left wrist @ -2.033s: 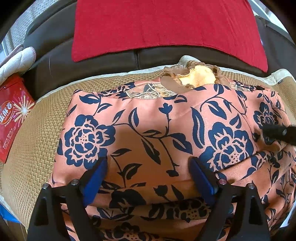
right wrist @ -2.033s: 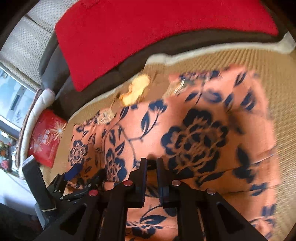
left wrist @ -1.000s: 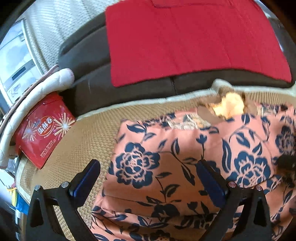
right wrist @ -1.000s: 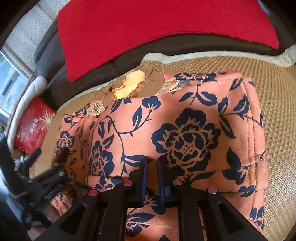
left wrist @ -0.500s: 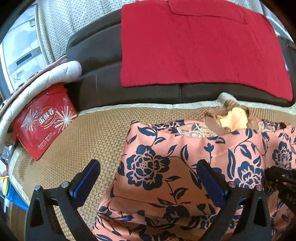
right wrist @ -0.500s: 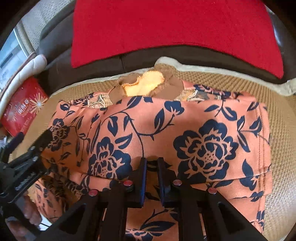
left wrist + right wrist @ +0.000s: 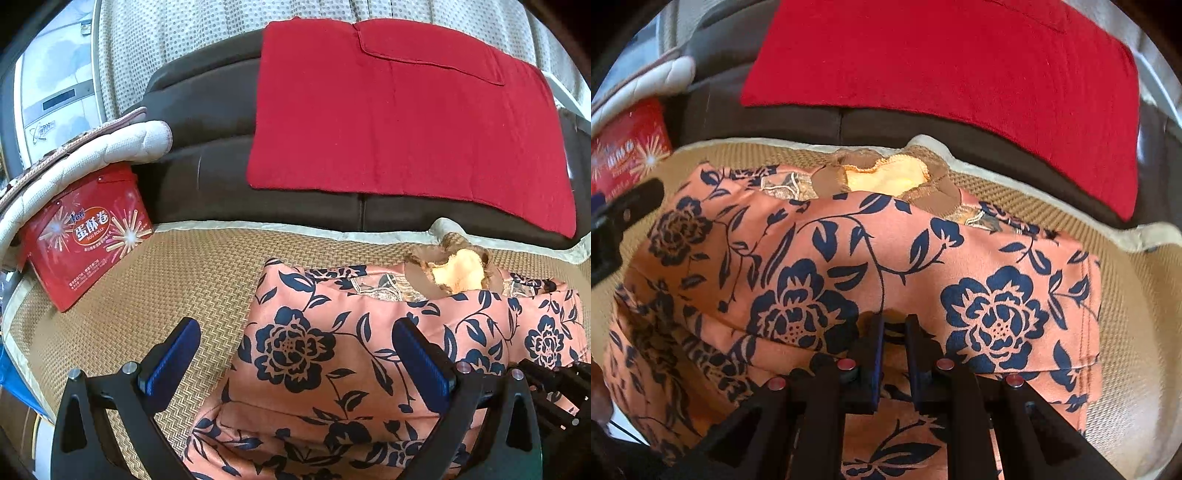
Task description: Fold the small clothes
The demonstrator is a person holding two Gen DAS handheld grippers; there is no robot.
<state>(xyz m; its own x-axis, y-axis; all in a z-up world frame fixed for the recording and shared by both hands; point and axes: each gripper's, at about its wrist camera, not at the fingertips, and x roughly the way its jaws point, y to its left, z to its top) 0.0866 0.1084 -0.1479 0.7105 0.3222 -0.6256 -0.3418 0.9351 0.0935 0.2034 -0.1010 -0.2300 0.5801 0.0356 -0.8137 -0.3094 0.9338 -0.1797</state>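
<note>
Floral garment (image 7: 886, 266) pinched in the narrow right tongs (image 7: 894, 332); left tongs (image 7: 295, 362) wide, above its left edge.

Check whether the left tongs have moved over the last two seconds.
Yes. The left tongs have pulled back and to the left: the red box and more bare mat now show, and the floral garment sits rightward.

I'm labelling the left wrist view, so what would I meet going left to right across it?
Red box → woven mat → floral garment → right gripper at the edge. The left gripper, open, spans mat and garment.
</note>
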